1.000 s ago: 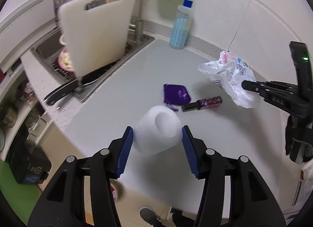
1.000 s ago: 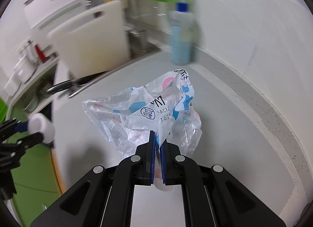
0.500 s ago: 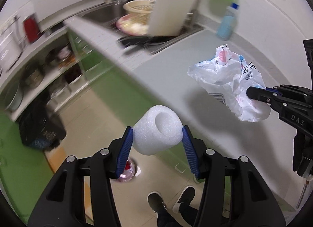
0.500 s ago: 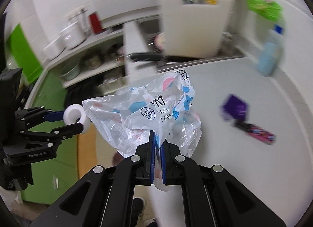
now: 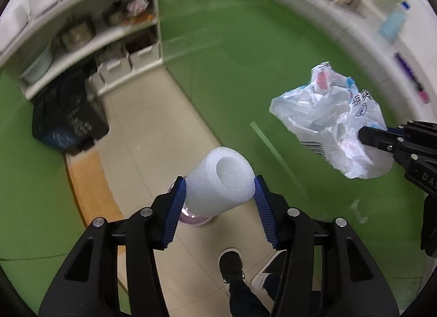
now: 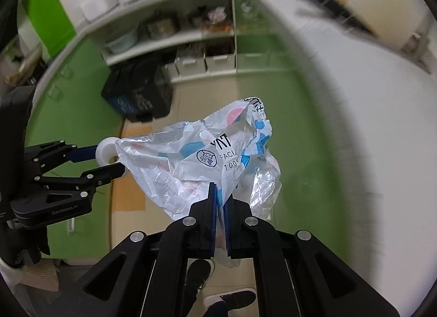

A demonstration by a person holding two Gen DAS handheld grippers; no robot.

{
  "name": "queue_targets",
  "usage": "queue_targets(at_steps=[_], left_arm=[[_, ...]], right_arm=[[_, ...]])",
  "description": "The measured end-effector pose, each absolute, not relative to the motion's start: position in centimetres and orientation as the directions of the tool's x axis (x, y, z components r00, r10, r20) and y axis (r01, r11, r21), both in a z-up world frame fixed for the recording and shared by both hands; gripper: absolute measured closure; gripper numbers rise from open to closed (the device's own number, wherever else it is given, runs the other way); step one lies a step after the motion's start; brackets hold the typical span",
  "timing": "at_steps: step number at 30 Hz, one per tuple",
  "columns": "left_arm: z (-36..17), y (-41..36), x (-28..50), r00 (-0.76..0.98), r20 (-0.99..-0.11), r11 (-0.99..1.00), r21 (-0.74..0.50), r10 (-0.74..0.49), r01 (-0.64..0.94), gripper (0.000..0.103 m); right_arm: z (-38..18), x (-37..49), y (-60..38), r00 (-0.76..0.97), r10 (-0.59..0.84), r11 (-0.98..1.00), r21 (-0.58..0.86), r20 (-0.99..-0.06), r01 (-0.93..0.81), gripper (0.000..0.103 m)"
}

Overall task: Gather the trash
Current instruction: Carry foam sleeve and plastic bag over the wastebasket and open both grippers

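Observation:
My left gripper (image 5: 220,191) is shut on a white foam tube (image 5: 220,181) and holds it in the air above the tiled floor. A pink-rimmed round bin (image 5: 191,214) shows partly below the tube. My right gripper (image 6: 220,194) is shut on a crumpled white plastic bag (image 6: 207,164) with blue and pink print. The bag (image 5: 333,123) also hangs at the right of the left wrist view, held by the right gripper (image 5: 367,134). The left gripper (image 6: 109,157) with the foam tube (image 6: 106,150) shows at the left of the right wrist view.
A grey counter edge (image 5: 355,27) curves along the upper right, with a purple wrapper (image 5: 404,64) and a blue bottle (image 5: 393,20) on it. Green cabinet fronts (image 5: 232,52) face the floor. Open shelves (image 5: 82,33) and a black bag (image 5: 65,117) stand at the left. Shoes (image 5: 232,265) are below.
Both grippers have swung away from the counter and down toward the floor, each still holding its item. The counter has slid to the upper right of both views.

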State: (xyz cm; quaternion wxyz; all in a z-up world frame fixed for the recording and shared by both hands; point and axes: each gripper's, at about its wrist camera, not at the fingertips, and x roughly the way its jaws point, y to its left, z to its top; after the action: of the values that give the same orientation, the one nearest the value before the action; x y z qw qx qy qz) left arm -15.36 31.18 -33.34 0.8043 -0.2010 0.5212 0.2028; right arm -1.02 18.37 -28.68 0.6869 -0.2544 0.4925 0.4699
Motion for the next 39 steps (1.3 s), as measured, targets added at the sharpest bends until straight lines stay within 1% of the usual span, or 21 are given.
queue_targets(at_steps=[3,6,10,13,16,18,19,21,27,34,39], left_arm=[[-38.6,32.6,-15.9,0.352,-0.93,0.826,-0.117,0.104,-0.552,0.052],[-45.7,34.1,-15.9,0.324,-0.942,0.815,-0.122,0.083,-0.566,0.052],[-53.5,35.3,-16.1,0.3,-0.952,0.794,-0.143,0.052,-0.591,0.052],[-58.5,35.5,-15.9,0.289,-0.957,0.789,-0.152,0.033,-0.595,0.052],[-62.3,35.7,-15.7,0.282,-0.959,0.786,-0.16,0.019,-0.597,0.051],[-64.3,35.9,-15.7,0.277,-0.961,0.779,-0.168,0.008,-0.605,0.049],[-65.4,36.0,-15.7,0.274,-0.962,0.772,-0.172,0.002,-0.612,0.043],[-66.4,36.4,-15.9,0.28,-0.96,0.762,-0.178,0.004,-0.622,0.003],[-67.0,37.4,-17.4,0.273,-0.962,0.722,-0.183,0.007,-0.667,0.003],[-64.0,38.7,-21.2,0.273,-0.961,0.674,-0.172,0.046,-0.719,0.003],[-63.8,40.2,-24.1,0.261,-0.962,0.638,-0.153,0.077,-0.755,0.003]], right_arm=[[-34.0,-1.2,20.1,0.064,0.365,0.426,0.106,-0.929,-0.898,0.098],[-39.6,-1.1,21.1,0.055,0.336,0.426,0.1,-0.94,-0.899,0.098],[-46.3,-1.2,21.7,0.037,0.3,0.431,0.101,-0.953,-0.897,0.098],[-50.5,-1.5,21.9,0.027,0.277,0.43,0.099,-0.96,-0.897,0.098],[-53.7,-1.8,22.2,0.018,0.261,0.43,0.099,-0.965,-0.897,0.098],[-55.2,-1.9,22.2,0.014,0.251,0.429,0.098,-0.968,-0.898,0.098],[-56.1,-2.0,22.3,0.013,0.246,0.429,0.097,-0.969,-0.898,0.098],[-57.1,-2.2,22.4,0.009,0.237,0.429,0.096,-0.971,-0.898,0.098],[-58.6,-3.4,23.1,-0.009,0.218,0.412,0.1,-0.976,-0.906,0.098],[-59.9,-5.5,25.4,-0.049,0.204,0.35,0.12,-0.978,-0.929,0.098],[-62.2,-7.0,27.5,-0.075,0.194,0.308,0.134,-0.978,-0.942,0.098]])
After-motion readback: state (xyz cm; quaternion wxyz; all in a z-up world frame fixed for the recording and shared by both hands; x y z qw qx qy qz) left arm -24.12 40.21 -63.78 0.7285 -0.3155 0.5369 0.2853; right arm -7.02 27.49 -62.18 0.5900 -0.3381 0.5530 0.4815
